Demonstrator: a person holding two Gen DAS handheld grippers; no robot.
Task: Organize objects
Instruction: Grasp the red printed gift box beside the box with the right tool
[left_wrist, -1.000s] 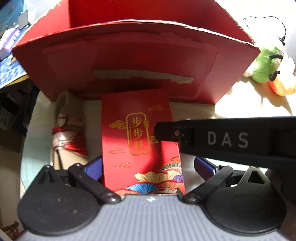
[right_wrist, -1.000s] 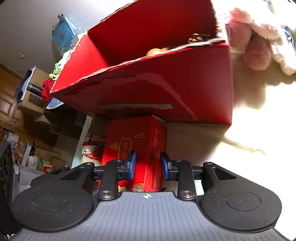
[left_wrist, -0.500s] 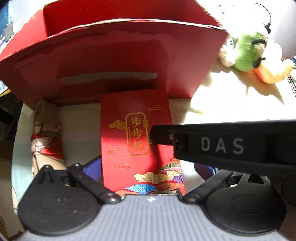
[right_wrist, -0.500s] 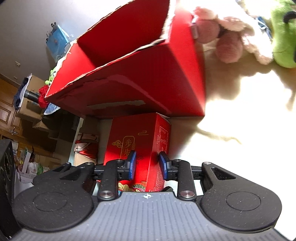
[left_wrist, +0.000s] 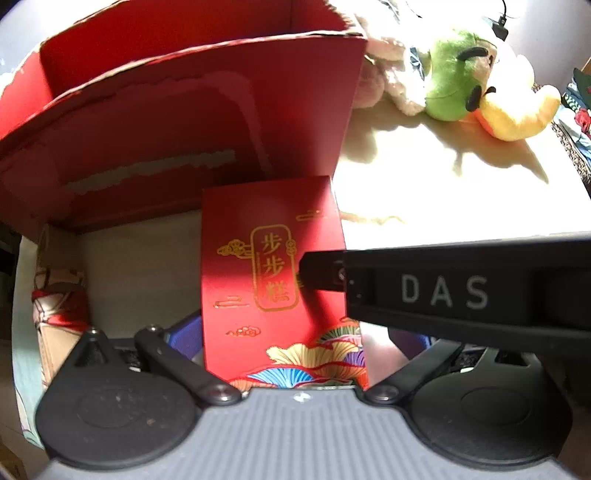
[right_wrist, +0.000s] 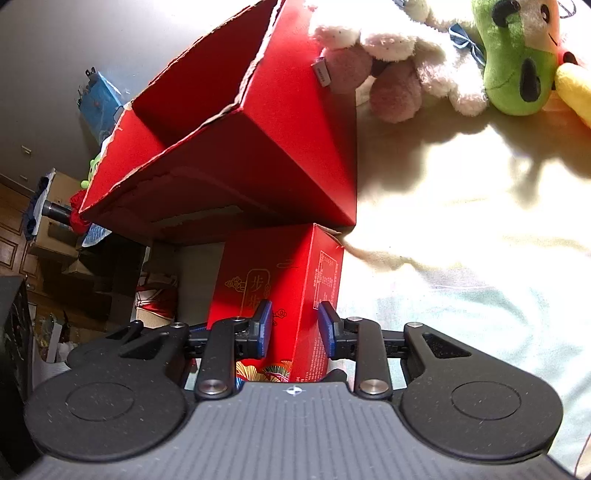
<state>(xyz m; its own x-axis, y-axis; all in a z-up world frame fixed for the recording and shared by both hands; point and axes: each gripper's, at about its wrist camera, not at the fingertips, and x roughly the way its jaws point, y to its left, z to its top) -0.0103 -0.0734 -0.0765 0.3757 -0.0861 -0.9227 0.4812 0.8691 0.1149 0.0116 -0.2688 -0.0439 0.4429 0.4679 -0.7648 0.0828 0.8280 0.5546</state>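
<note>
Small red gift box, gold characters on front & bright fan art low down, stood upright between my fingers, just in front of the big open-topped red carton. Carton sat on the pale surface, torn rim.

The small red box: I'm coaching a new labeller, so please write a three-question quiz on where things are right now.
1. True or false: the small red box is inside the large red carton.
2. In the left wrist view, what lies to the right of the carton? A plush toys; B a bottle; C a plate.
3. Fill in: the lettering on the small box's face is ___ in colour.

Key: 1 false, it is outside, in front of the carton; 2 A; 3 gold.
</note>
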